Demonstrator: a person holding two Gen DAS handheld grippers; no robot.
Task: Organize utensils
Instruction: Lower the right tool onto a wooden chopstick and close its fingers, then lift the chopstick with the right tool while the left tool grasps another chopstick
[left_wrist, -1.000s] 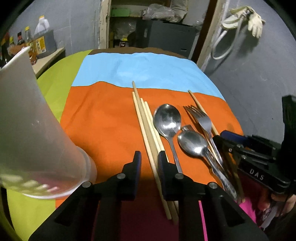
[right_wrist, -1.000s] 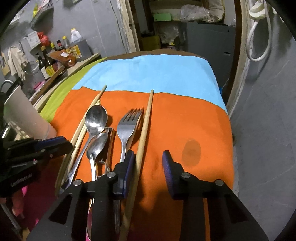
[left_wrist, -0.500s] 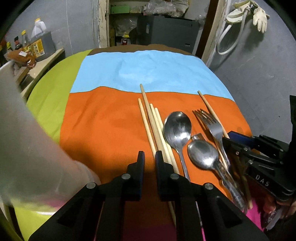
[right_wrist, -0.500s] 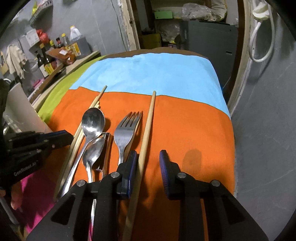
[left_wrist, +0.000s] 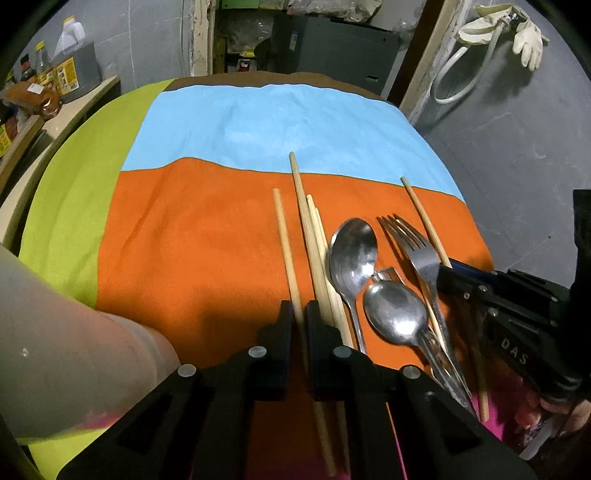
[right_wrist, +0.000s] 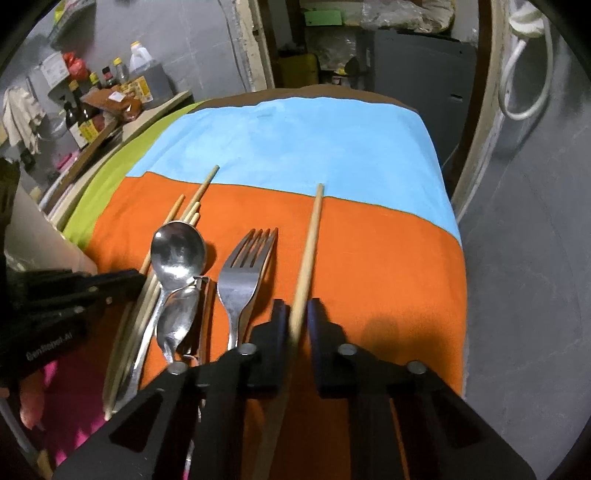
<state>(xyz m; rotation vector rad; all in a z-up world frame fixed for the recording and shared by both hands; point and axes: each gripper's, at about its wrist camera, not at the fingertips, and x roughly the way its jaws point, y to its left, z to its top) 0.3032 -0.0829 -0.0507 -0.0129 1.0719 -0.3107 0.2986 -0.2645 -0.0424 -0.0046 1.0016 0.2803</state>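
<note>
Several wooden chopsticks (left_wrist: 314, 240), a large spoon (left_wrist: 352, 251), a small spoon (left_wrist: 393, 314) and a fork (left_wrist: 413, 247) lie side by side on the orange band of the cloth (left_wrist: 184, 240). My left gripper (left_wrist: 300, 314) is shut on the leftmost chopstick (left_wrist: 282, 229), which runs between its pads. A lone chopstick (right_wrist: 312, 236) lies right of the fork (right_wrist: 247, 266). My right gripper (right_wrist: 297, 314) is closing on its near part, and both pads touch it. The large spoon (right_wrist: 179, 251) and the small spoon (right_wrist: 177, 314) lie to the left of the fork.
A pale plastic cup (left_wrist: 55, 350) stands close at the left of the left gripper. A shelf with bottles (right_wrist: 85, 110) lies beyond the table's left side. The cloth's blue band (right_wrist: 295, 147) is at the far end, and the table's right edge drops to a grey floor (right_wrist: 517, 258).
Both pairs of jaws have narrowed. The left ones came together on the leftmost chopstick; the right ones shifted so that the lone chopstick now sits between them and closed on it.
</note>
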